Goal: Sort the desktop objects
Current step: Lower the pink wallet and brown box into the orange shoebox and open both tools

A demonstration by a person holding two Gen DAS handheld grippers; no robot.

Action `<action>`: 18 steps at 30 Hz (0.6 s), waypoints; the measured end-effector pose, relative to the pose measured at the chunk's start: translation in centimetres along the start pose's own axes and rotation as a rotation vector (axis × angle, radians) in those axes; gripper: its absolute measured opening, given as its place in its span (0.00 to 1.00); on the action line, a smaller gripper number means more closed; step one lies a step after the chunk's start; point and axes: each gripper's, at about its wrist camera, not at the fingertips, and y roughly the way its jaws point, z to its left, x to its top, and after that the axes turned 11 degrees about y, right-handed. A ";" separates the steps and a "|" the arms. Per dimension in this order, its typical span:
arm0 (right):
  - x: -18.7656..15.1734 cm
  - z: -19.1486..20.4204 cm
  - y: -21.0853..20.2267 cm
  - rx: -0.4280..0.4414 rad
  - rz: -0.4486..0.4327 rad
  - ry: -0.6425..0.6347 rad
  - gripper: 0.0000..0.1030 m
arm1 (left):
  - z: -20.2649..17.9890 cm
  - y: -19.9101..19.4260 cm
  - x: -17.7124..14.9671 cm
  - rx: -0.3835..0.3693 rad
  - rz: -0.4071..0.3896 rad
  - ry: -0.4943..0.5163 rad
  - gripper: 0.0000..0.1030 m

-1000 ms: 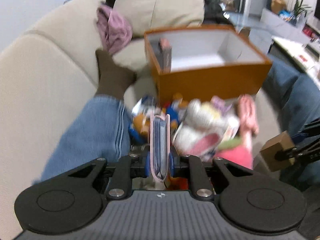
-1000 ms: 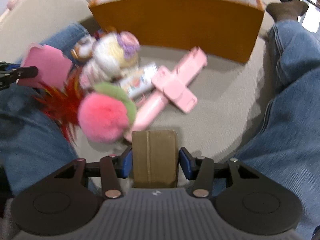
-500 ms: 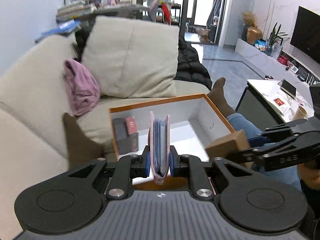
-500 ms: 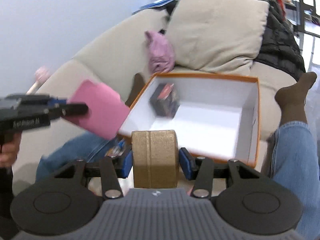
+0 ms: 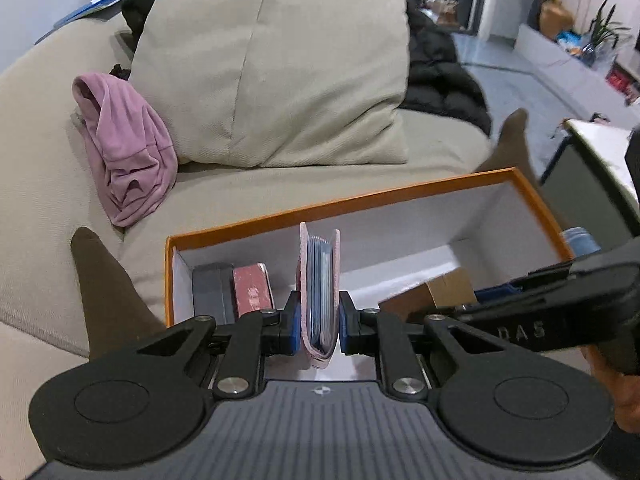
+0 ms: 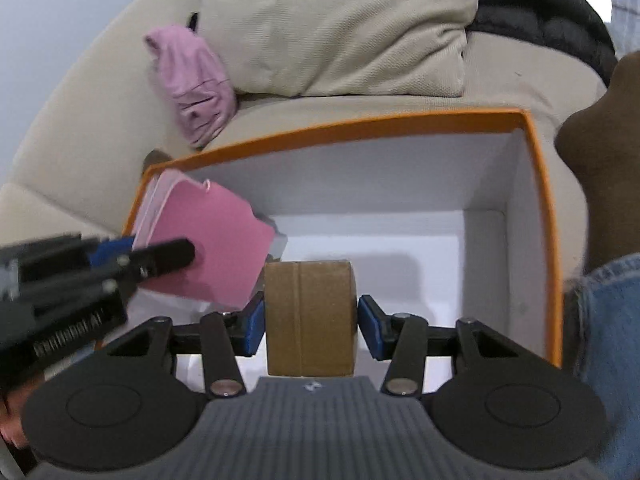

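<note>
- Gripping a pink card holder [image 5: 319, 300] edge-on, the left gripper [image 5: 319, 326] has both blue pads pressed against the holder's two faces; blue cards show between its pink covers.
- From the right wrist view, the same pink card holder [image 6: 208, 240] sits tilted over the left part of the orange box [image 6: 544, 216], with the left gripper [image 6: 132, 256] reaching in from the left edge of the frame.
- Right gripper [image 6: 310, 326]: a brown cardboard box [image 6: 310, 320] stands between its blue pads. The left pad appears to touch the cardboard; a thin gap shows at the right pad, so whether the clamp is firm cannot be told.
- From the left wrist view, the right gripper [image 5: 480, 300] enters from the right with the brown cardboard box [image 5: 436, 294] at its tip, over the box interior.
- Orange box [image 5: 360, 202]: open-topped, white inside, resting on a beige sofa [image 5: 40, 152] between the person's legs.
- Contents seen in the near-left corner: a dark case [image 5: 210, 292] and a red booklet [image 5: 252, 288], standing side by side and touching.
- Surroundings: a beige cushion [image 5: 272, 64] behind the box, a pink garment [image 5: 124, 148] to its left on the sofa back, a black jacket [image 5: 440, 76] to its right.
- Feet in brown socks [image 5: 104, 292] flank the box.
</note>
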 end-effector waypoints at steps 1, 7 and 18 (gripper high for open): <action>0.5 0.0 0.5 0.005 0.004 0.009 0.49 | 0.0 0.4 0.1 0.009 0.009 0.003 0.19; 2.0 -0.1 3.2 0.011 0.024 0.050 0.49 | -0.7 2.2 0.6 0.072 0.047 0.052 0.19; 3.6 -0.2 5.8 0.032 0.071 0.136 0.49 | 0.5 2.0 0.0 0.046 -0.021 0.000 0.25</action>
